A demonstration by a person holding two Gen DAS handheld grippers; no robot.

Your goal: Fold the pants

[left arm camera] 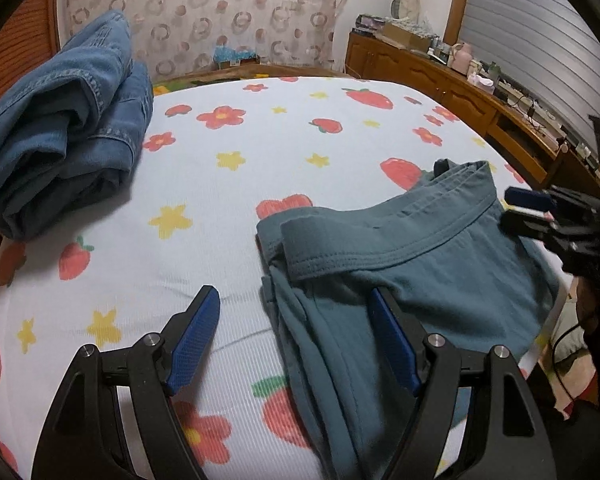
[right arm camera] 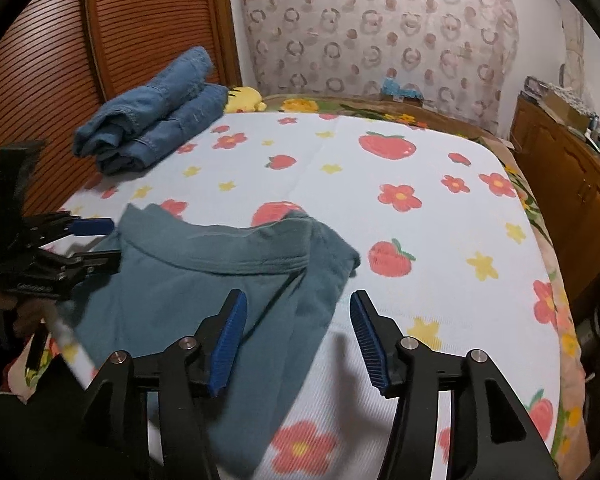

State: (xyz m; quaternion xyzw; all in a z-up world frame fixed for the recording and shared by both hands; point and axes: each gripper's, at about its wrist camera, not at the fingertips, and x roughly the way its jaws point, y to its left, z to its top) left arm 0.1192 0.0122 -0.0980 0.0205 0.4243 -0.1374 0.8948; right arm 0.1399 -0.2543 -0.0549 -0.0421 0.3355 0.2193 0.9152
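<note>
Teal-grey pants (left arm camera: 400, 248) lie folded on the white flower-and-strawberry bed sheet (left arm camera: 228, 200), waistband on top; they also show in the right wrist view (right arm camera: 204, 276). My left gripper (left arm camera: 296, 296) is open and empty, its right finger over the pants' left edge, its left finger over bare sheet. My right gripper (right arm camera: 298, 300) is open and empty, straddling the pants' right edge. The right gripper shows at the right edge of the left wrist view (left arm camera: 520, 208), and the left gripper at the left of the right wrist view (right arm camera: 100, 240), both open.
A stack of folded blue jeans (left arm camera: 64, 128) lies at the bed's far left by the wooden headboard (right arm camera: 140, 28). A yellow plush toy (right arm camera: 244, 100) sits behind it. A wooden cabinet with clutter (left arm camera: 460, 84) runs along the right. A patterned curtain (right arm camera: 380, 32) hangs behind the bed.
</note>
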